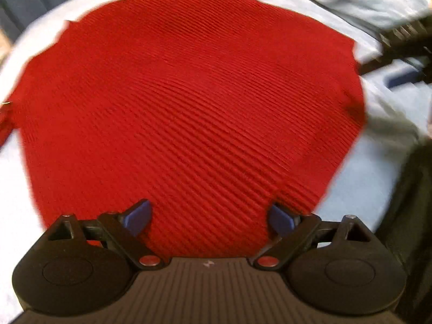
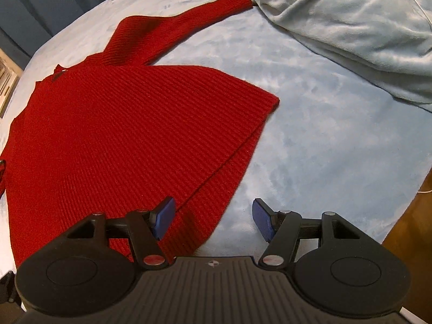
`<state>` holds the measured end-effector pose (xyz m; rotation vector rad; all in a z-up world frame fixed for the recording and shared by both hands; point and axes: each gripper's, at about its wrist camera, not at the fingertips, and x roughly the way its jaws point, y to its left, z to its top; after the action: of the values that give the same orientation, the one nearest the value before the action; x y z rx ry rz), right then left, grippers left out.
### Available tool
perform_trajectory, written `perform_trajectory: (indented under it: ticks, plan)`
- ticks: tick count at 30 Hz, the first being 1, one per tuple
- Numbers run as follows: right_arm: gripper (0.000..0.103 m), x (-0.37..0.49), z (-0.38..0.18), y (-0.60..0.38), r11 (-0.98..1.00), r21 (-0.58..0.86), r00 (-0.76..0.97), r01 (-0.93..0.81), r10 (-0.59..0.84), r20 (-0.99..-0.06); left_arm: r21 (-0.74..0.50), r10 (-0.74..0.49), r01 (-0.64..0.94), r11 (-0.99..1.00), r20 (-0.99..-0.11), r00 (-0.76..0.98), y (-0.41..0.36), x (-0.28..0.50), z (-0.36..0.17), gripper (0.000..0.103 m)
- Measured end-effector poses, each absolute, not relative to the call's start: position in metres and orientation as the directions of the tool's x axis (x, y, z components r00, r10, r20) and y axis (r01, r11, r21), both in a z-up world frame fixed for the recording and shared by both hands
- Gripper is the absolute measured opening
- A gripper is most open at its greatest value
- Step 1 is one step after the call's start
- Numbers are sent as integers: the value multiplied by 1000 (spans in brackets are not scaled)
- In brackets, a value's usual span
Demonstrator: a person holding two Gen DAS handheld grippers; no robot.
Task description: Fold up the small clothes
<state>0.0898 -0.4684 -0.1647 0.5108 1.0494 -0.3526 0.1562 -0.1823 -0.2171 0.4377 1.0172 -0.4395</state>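
Note:
A red ribbed knit sweater (image 1: 183, 102) lies flat on a pale blue bed cover (image 2: 324, 124). In the right wrist view the sweater (image 2: 121, 135) fills the left half, with one sleeve (image 2: 189, 19) stretched toward the far pillows. My left gripper (image 1: 210, 217) is open and empty, hovering over the sweater's body. My right gripper (image 2: 213, 220) is open and empty, straddling the sweater's right hem edge, its left pad (image 2: 163, 220) over the knit and its right pad (image 2: 263, 222) over the cover.
A rumpled light blue blanket (image 2: 351, 27) lies at the far right of the bed. The right gripper's black body (image 1: 405, 43) shows at the right of the left wrist view. The bed edge and wooden floor (image 2: 410, 224) are at right.

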Motion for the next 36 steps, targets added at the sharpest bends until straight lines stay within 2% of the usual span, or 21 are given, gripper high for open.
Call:
perform_trajectory:
  ticks: [6, 9, 13, 16, 21, 27, 33, 36]
  plan:
    - [65, 85, -161, -487, 805, 233, 474, 546, -67, -878, 233, 110, 184, 955, -854, 508, -112, 189, -200, 96]
    - [65, 83, -162, -493, 793, 235, 475, 562, -77, -877, 243, 168, 99, 965, -863, 477, -76, 195, -198, 101]
    - [65, 83, -164, -496, 789, 234, 473, 568, -81, -877, 294, 222, 81, 952, -850, 478, -42, 187, -194, 103]
    - [65, 82, -163, -496, 790, 236, 473, 566, -77, -878, 293, 233, 65, 954, -861, 452, -37, 182, -197, 103]
    - [66, 79, -162, -499, 811, 218, 472, 543, -80, -878, 216, 195, 7, 976, -895, 401, -27, 202, -188, 103]
    - [67, 76, -170, -511, 838, 170, 436, 519, -88, -896, 171, 160, -15, 985, -885, 436, -31, 235, -159, 103]
    - [69, 86, -182, -512, 871, 185, 430, 456, -34, -902, 127, 141, -63, 990, -911, 388, -27, 257, -162, 103]
    - [69, 105, -192, -514, 881, 164, 454, 443, -63, -889, 120, 137, -67, 990, -919, 371, -27, 252, -169, 103]
